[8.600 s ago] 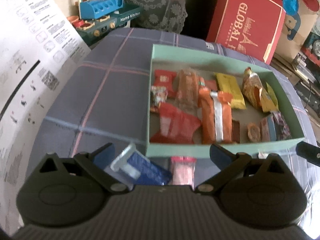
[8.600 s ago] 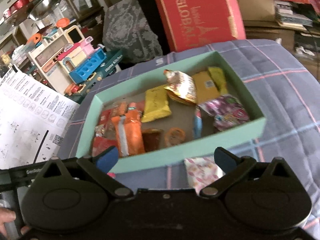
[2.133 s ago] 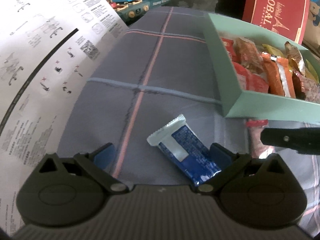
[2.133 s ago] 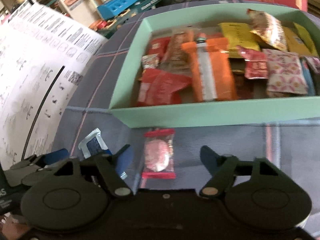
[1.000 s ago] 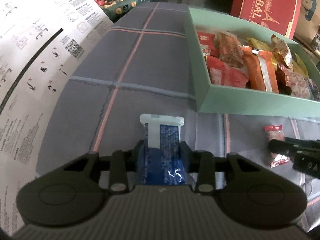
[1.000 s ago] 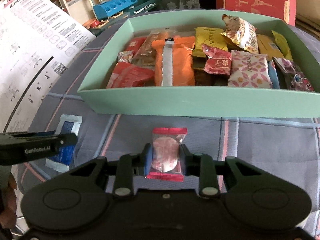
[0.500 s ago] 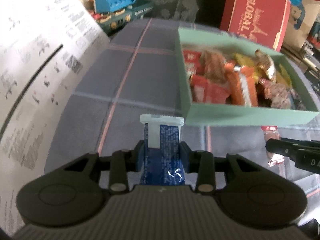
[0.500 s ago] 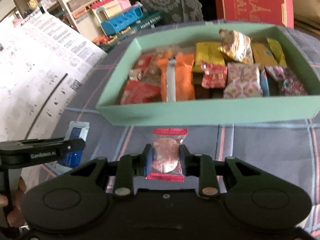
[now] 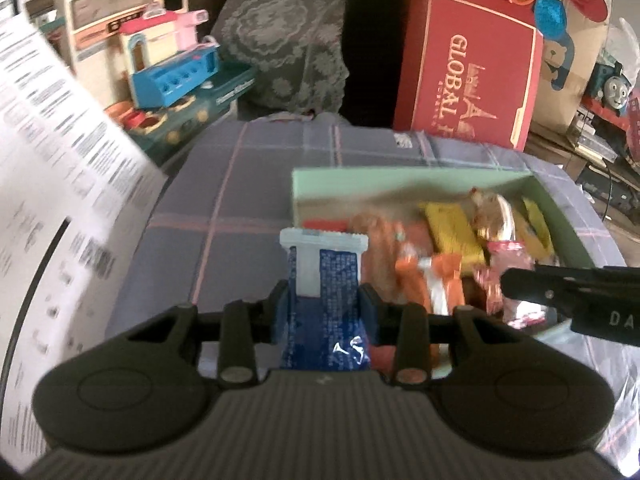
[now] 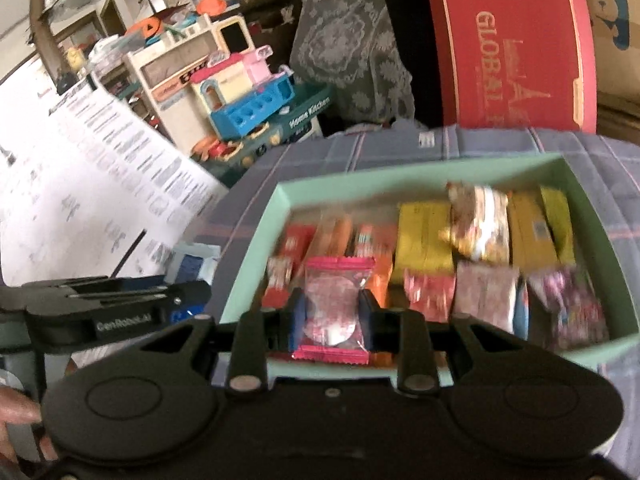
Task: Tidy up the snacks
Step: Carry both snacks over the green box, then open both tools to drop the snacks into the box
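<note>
My left gripper is shut on a blue snack packet with a white end, held in the air at the near left corner of the mint green box. My right gripper is shut on a clear pink-edged snack packet, held up over the near side of the same green box. The box holds several snacks in red, orange, yellow and pink wrappers. In the left wrist view the right gripper shows at the right edge; in the right wrist view the left gripper shows at the left.
The box sits on a grey-blue plaid cloth. A large white printed sheet stands at the left. Behind are a toy kitchen set, a red gift box and a lace-covered cushion. A person's fingers show at bottom left.
Both grippers have risen off the cloth with their packets and moved toward the box, which now sits lower and closer in both views. Both grips look unchanged.
</note>
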